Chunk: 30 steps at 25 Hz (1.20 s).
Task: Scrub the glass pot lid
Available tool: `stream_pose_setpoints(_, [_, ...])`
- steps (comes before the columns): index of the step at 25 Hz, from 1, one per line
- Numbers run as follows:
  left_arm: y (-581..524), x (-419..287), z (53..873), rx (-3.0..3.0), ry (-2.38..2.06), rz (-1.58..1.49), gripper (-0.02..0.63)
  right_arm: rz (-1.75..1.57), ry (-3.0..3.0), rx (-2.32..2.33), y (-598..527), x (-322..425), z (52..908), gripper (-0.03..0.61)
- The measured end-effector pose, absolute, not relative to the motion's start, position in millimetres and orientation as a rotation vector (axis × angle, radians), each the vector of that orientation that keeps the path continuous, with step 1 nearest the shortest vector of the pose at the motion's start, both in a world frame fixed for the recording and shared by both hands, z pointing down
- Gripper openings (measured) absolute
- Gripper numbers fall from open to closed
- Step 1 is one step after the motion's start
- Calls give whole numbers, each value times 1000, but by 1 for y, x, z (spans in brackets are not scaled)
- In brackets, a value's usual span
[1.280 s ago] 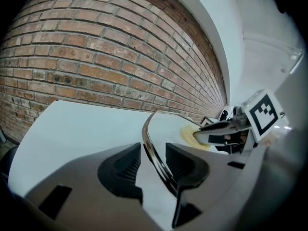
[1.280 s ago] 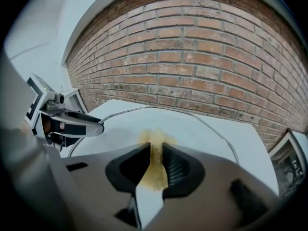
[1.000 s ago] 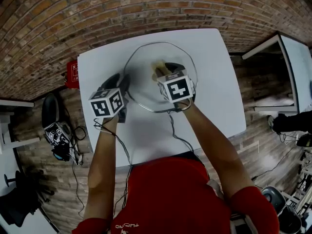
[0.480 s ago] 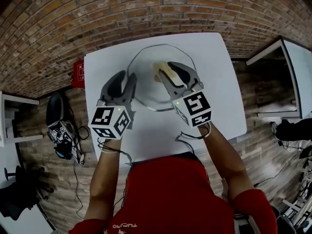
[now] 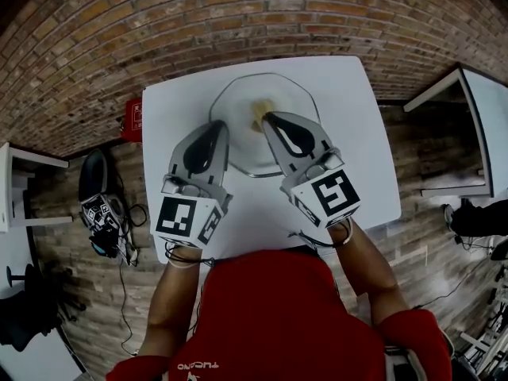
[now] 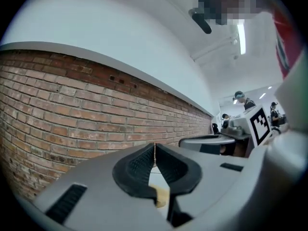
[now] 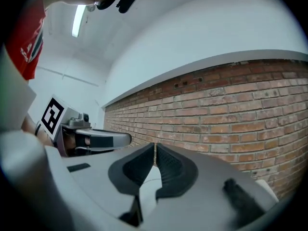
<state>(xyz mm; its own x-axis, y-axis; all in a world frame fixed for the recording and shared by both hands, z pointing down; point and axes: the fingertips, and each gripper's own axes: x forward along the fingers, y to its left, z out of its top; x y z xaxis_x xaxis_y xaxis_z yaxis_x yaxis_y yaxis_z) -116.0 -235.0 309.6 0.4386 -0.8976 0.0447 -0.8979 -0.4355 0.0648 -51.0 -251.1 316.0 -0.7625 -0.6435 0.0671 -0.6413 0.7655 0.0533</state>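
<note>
Glass pot lid (image 5: 238,105) on table (image 5: 357,133): head view only

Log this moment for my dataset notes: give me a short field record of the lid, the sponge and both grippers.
surface: white table
glass pot lid: lying flat on the table
sponge: yellowish, at the lid's middle, not held
left gripper: lifted off the table, jaws together, empty
right gripper: lifted, jaws closing, tips about met, nothing between them
</note>
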Motion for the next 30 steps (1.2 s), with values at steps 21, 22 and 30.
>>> stream_pose_setpoints(21, [-213, -104, 305, 2619, -1595, -34, 17, 4, -2897, 980, -219, -58, 314, 29])
stream_pose_setpoints(22, [-213, -104, 304, 2620, -1595, -34, 18, 1, -2898, 979, -219, -59, 313, 29])
stream_pose_setpoints(30, [-215, -100, 306, 2615, -1596, -28, 17, -1, -2898, 973, -220, -55, 315, 29])
